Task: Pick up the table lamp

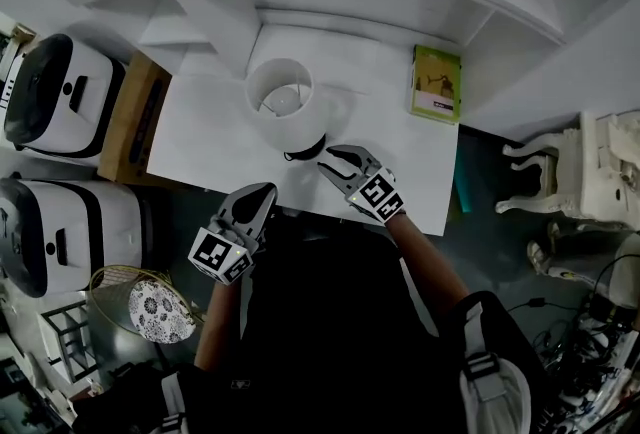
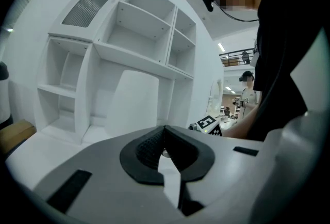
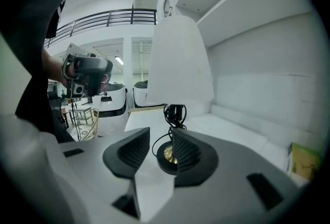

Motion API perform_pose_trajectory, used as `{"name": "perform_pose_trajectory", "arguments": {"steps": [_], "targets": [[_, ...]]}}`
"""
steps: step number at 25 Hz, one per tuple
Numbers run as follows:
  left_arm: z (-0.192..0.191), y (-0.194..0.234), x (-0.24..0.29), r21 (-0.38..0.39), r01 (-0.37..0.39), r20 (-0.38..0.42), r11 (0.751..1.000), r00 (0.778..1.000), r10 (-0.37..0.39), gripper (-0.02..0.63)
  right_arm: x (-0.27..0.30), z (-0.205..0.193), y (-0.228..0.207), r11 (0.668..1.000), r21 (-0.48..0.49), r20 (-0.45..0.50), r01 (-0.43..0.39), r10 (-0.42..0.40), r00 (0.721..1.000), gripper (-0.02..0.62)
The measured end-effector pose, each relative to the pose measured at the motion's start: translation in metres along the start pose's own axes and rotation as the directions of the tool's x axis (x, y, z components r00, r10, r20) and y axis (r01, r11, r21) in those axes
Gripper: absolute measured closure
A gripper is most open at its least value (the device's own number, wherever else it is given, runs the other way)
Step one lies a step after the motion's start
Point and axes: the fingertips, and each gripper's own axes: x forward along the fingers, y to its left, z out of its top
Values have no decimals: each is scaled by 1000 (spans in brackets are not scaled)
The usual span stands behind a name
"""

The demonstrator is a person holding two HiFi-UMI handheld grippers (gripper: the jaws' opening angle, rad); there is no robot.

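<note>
Right gripper (image 3: 161, 138), jaws half apart and empty, points at the lamp (image 3: 178, 63) standing mid-desk (image 1: 390, 162), base just ahead: the approach looks in hand, next calls for sliding onto the stem and closing; left gripper (image 2: 165, 138), shut, hangs by the front edge

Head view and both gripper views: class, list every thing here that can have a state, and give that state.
table lamp: upright on the desk, not gripped.
lamp cord: bundled at the stem.
left claw: shut, empty.
right claw: open, pressing on nothing, lamp base just ahead.
green book: closed.
</note>
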Motion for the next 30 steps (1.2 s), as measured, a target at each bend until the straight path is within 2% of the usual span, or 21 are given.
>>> {"name": "perform_pose_trajectory", "arguments": {"steps": [8,11,18,23,30], "targets": [[8,30,-4,44,139,-69,989,988,-136,595,41,-11,-11,993,35,-17,115,-114,993,451],[11,44,-6,55,163,-96,985,983,-157,595,53,-14,-10,990,44,-13,132,-131,991,440],[6,61,-16,48,134,-136,990,983,-126,595,78,-17,-11,992,30,11,122,-122,992,417],[-3,71,-25,29,93,-157,995,984,-87,594,85,-19,-24,986,30,47,162,-163,985,416],[-14,84,-35,7,57,-195,998,979,-54,594,94,-20,-33,985,36,68,170,-172,983,391]]}}
